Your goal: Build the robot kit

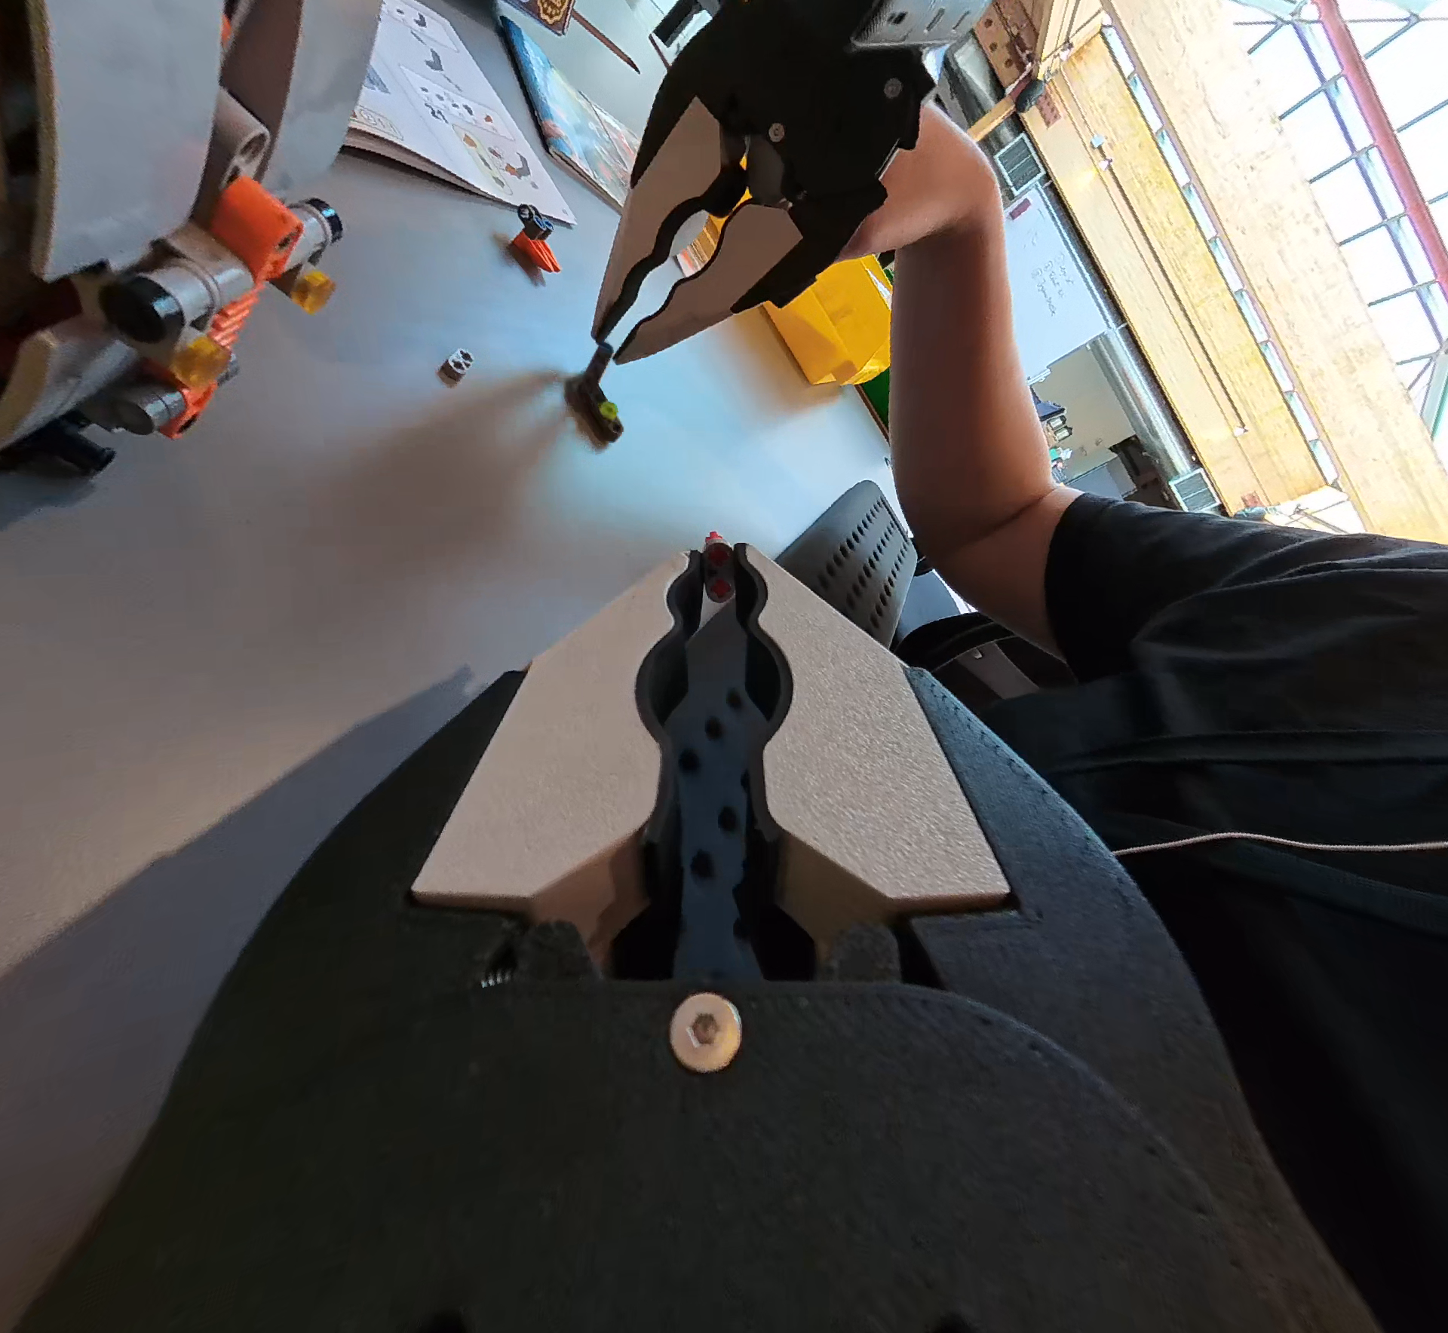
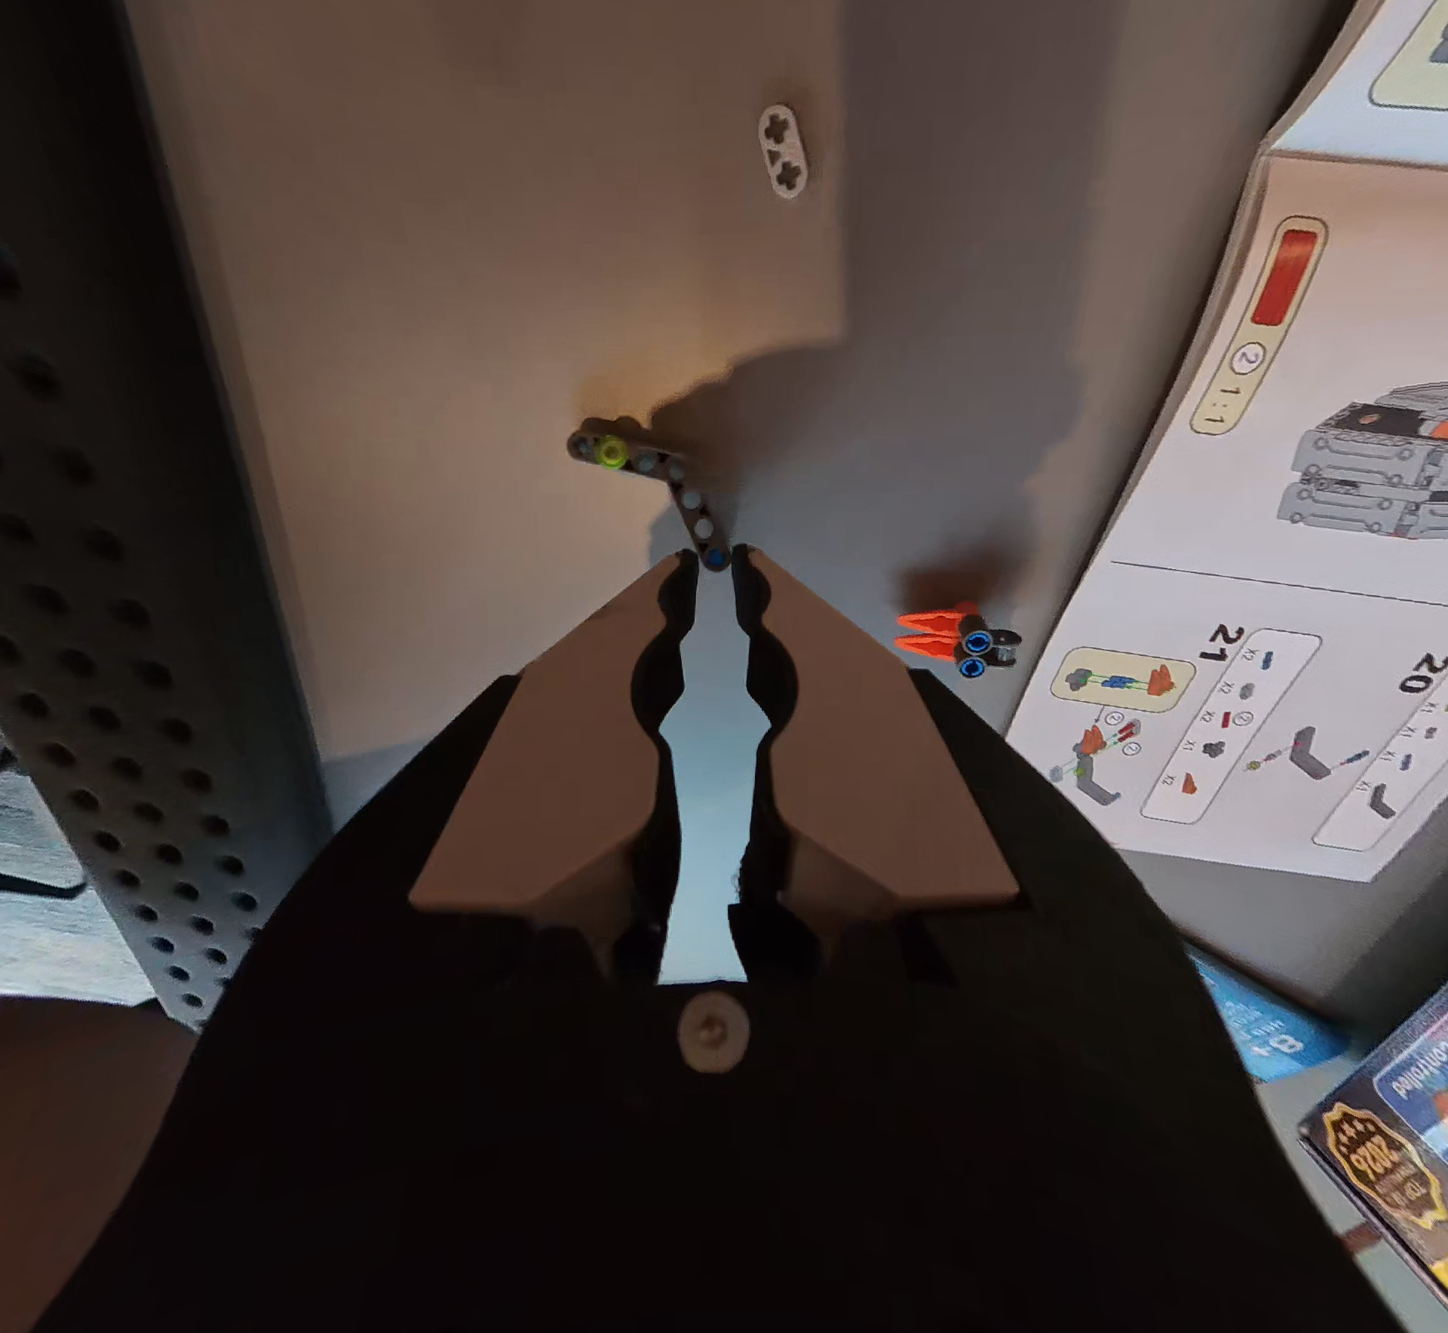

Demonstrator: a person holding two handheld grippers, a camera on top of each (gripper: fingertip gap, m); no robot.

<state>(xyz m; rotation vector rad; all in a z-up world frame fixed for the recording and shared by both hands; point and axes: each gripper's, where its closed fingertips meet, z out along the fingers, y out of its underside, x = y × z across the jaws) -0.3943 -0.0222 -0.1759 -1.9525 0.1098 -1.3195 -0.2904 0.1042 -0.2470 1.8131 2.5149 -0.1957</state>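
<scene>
My right gripper (image 2: 713,559) is shut on one end of a dark grey bent beam (image 2: 689,504) that has a lime pin near its other end. The beam hangs just over the grey table (image 2: 470,199). In the left wrist view the right gripper (image 1: 607,347) shows farther off, holding the same beam (image 1: 595,398). My left gripper (image 1: 717,563) is shut on a small red piece (image 1: 717,573) pinched at its tips, held above the table's near edge and apart from the beam.
A large grey and orange brick model (image 1: 157,199) stands at the left. An open instruction booklet (image 2: 1293,512), a printed box (image 2: 1395,1139), a small orange and black piece (image 2: 952,641) and a light grey two-hole piece (image 2: 783,152) lie on the table. A perforated chair (image 1: 854,559) and a yellow bin (image 1: 842,324) are beyond the edge.
</scene>
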